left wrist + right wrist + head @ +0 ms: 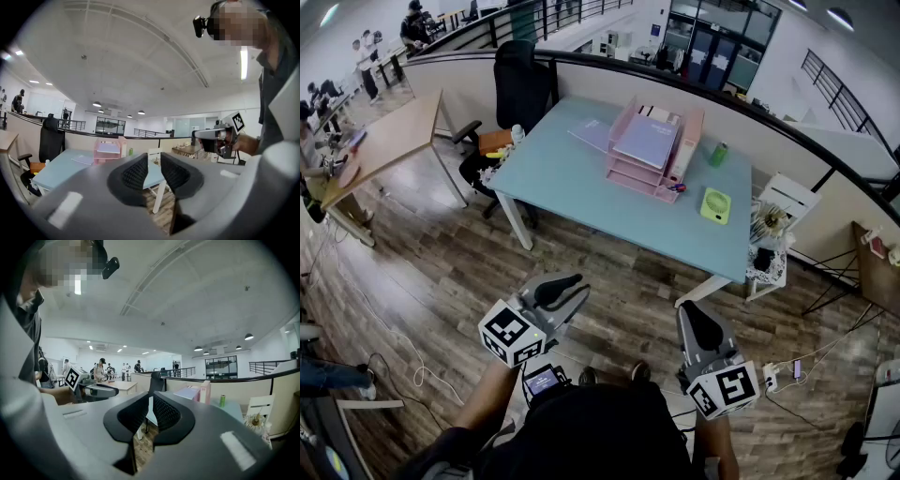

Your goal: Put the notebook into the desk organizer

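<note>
A lavender notebook (591,134) lies flat on the light blue table (572,187), just left of the pink desk organizer (652,173). Another lavender book (645,141) rests on the organizer's top tray. Both grippers hang low by the person's body over the wooden floor, far short of the table. My left gripper (567,286) has a narrow gap between its pads, with nothing in it. My right gripper (696,323) is shut and empty. From the left gripper view the notebook (83,160) and organizer (108,151) appear small and distant beyond my left gripper (153,168). The right gripper view shows the organizer (204,391) past my right gripper (151,404).
A green can (718,154) and a flat green object (715,205) sit on the table's right part. A black office chair (522,89) stands at the table's far left corner, a wooden desk (389,141) further left, a white side stand (773,216) to the right. Cables run along the floor.
</note>
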Action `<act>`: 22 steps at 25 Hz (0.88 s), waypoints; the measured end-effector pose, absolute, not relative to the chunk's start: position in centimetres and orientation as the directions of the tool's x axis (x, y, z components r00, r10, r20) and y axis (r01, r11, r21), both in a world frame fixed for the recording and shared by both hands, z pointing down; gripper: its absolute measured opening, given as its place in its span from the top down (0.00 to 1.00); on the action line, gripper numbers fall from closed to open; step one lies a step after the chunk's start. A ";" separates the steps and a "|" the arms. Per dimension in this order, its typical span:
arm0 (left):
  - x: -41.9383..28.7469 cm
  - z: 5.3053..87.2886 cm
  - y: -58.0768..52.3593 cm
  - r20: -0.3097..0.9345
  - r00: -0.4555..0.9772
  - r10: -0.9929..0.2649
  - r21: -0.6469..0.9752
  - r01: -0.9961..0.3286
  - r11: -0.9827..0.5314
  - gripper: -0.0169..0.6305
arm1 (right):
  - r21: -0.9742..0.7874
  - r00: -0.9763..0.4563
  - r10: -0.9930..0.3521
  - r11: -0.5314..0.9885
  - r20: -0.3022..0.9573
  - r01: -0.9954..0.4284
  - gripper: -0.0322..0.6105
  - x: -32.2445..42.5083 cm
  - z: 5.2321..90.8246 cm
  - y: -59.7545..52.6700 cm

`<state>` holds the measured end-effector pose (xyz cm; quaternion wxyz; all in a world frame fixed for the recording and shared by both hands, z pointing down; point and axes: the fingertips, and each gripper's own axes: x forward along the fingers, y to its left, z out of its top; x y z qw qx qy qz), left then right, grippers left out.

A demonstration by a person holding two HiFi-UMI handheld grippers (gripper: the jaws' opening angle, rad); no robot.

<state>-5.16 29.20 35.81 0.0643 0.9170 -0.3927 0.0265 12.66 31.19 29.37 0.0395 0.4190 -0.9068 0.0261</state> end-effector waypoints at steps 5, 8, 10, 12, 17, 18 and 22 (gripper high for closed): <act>-5.8 36.0 28.6 0.099 0.693 -0.714 0.103 -0.721 -0.686 0.75 | -0.014 -0.643 -0.760 0.645 0.095 -0.764 0.93 12.0 29.5 30.5; -6.3 36.0 28.3 0.096 0.693 -0.715 0.103 -0.721 -0.685 0.75 | -0.023 -0.640 -0.763 0.641 0.091 -0.767 0.93 11.6 29.5 30.1; -6.7 36.1 28.1 0.093 0.692 -0.715 0.103 -0.721 -0.685 0.75 | -0.031 -0.634 -0.769 0.634 0.081 -0.773 0.93 11.3 29.5 29.9; -7.0 36.2 27.8 0.089 0.694 -0.714 0.103 -0.720 -0.686 0.75 | -0.036 -0.628 -0.775 0.627 0.071 -0.778 0.93 11.2 29.4 29.7; -7.1 36.8 27.3 0.076 0.686 -0.723 0.134 -0.726 -0.675 0.75 | -0.036 -0.661 -0.744 0.661 0.100 -0.750 0.82 10.3 29.6 29.0; -7.2 36.8 27.2 0.075 0.683 -0.727 0.138 -0.729 -0.671 0.75 | -0.036 -0.667 -0.738 0.667 0.102 -0.744 0.82 10.1 29.6 28.7; -7.1 36.9 25.7 0.067 0.672 -0.737 0.144 -0.738 -0.659 0.75 | -0.028 -0.682 -0.724 0.683 0.102 -0.730 0.82 9.7 29.3 26.9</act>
